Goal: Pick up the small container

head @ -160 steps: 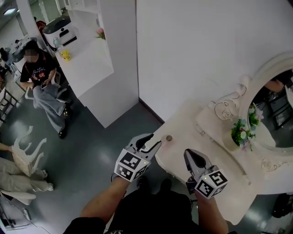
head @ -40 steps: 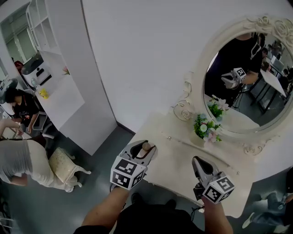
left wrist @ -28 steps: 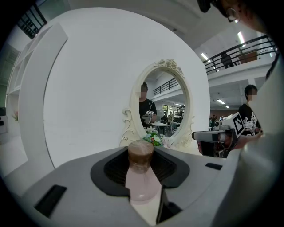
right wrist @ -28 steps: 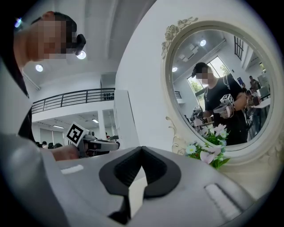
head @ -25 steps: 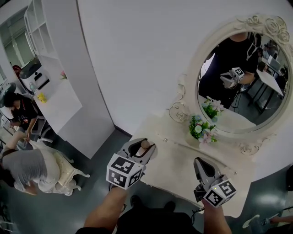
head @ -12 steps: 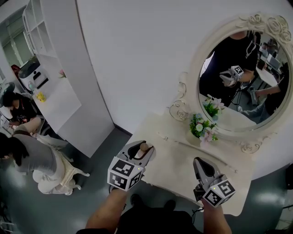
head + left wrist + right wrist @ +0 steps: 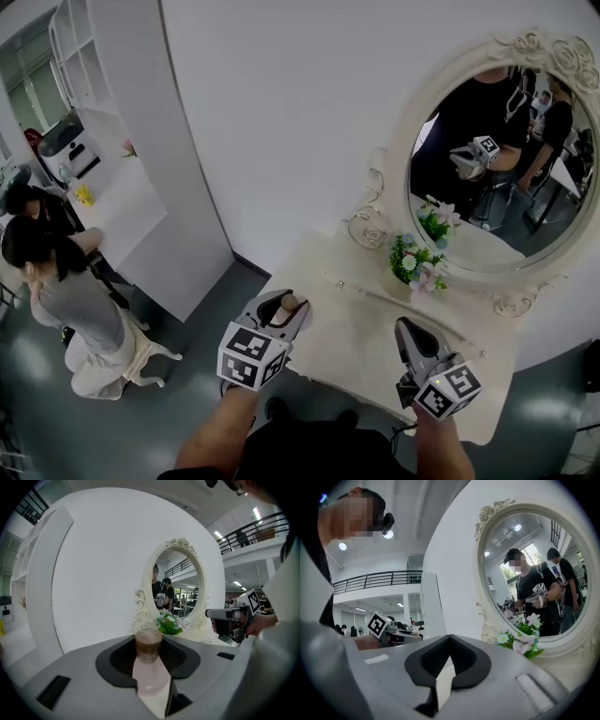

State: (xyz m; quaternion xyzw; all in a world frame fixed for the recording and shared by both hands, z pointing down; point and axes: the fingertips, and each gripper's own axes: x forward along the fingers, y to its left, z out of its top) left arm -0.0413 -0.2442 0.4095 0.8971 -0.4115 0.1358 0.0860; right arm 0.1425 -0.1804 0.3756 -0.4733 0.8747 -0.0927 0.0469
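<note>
Person: black top [image 7: 309, 448], seen at the lower edge of the head view.

Left gripper [image 7: 286, 303]: pale grey moulded shell, jaws lined with ribbed black pads [image 7: 119, 658]. Rear carries a white cube [image 7: 246, 356] printed with black square markers.

Right gripper [image 7: 406, 326]: same grey shell, with black ribbed pads [image 7: 426, 660] and a matching marker cube [image 7: 446, 391] on the rear.

Flowers [image 7: 418, 263] sit on the table [image 7: 349, 330] (before mirror [image 7: 495, 173]).
</note>
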